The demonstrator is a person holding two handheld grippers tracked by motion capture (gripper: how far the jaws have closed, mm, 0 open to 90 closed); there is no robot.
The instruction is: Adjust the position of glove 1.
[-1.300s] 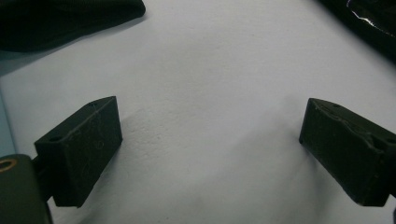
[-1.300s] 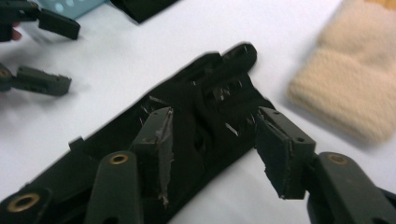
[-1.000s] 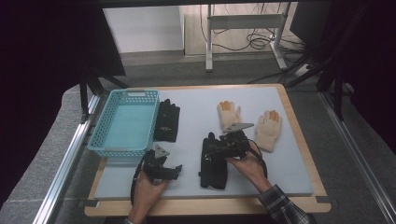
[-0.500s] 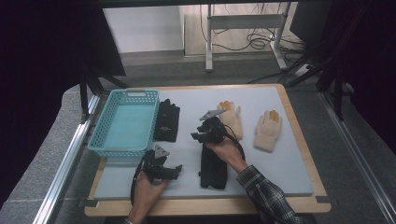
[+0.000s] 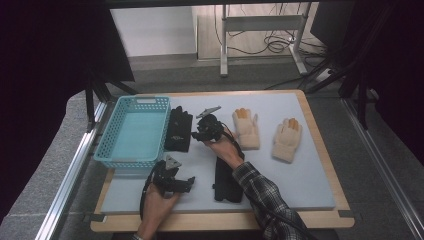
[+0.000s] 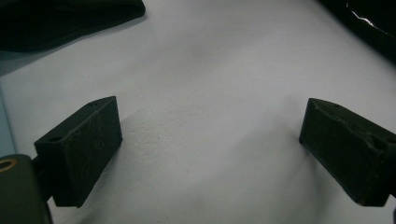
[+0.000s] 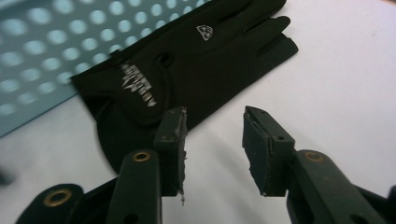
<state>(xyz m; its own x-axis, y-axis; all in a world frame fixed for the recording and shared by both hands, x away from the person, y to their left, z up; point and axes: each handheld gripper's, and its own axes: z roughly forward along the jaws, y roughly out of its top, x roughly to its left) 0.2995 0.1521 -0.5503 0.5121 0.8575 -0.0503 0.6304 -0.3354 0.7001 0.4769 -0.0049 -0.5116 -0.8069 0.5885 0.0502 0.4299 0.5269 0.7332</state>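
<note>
The right gripper [image 7: 212,140] has its jaws part-way apart with nothing between them – they have just been closing – aimed at the cuff of the black glove [image 7: 187,70], which lies flat just right of the blue basket [image 5: 132,131], handy for dropping in. The left gripper [image 6: 210,154] rests spread wide and empty on the near mat [image 6: 210,70], out of the way.

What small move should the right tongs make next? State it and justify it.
Probably ease the right tongs forward and down onto the black glove beside the blue basket. The jaws have just been closing, yet nothing sits between them, and the glove's cuff lies just ahead of them.
</note>
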